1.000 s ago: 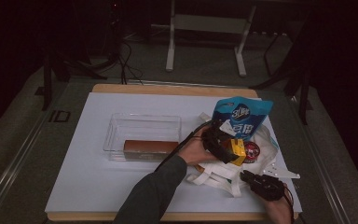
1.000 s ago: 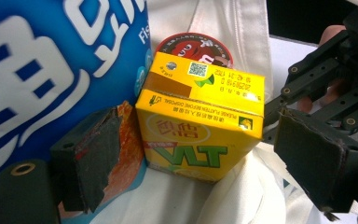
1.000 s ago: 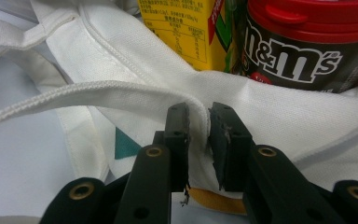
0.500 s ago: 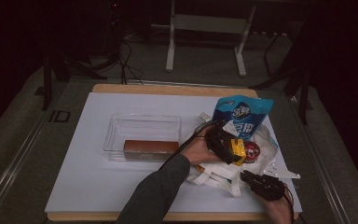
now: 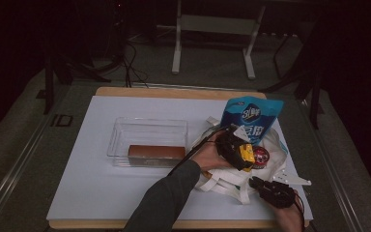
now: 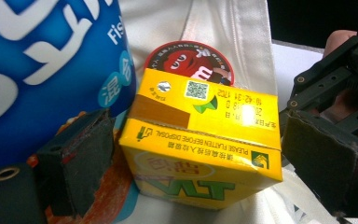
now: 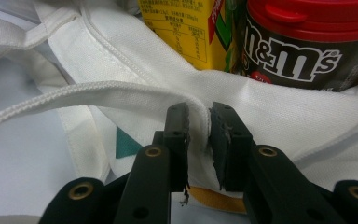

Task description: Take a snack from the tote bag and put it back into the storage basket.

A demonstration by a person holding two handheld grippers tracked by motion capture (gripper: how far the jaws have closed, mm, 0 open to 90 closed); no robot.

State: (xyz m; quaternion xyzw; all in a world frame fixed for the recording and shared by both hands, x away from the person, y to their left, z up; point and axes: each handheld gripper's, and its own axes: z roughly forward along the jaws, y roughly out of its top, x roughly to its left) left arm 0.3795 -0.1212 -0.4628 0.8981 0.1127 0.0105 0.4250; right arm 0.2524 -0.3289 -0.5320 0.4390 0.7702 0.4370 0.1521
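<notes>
The left gripper (image 6: 200,154) stood wide, the yellow carton (image 6: 205,140) lying between its jaws inside the white bag (image 5: 270,166), beside the M&M's tub (image 7: 303,46). The right gripper (image 7: 199,122) pinched the bag's edge.

I note a yellow drink carton (image 6: 200,140) with green lettering, a dark M&M's tub (image 7: 303,51) with red lid, a blue pouch (image 5: 251,118), a white tote bag (image 7: 135,70).
</notes>
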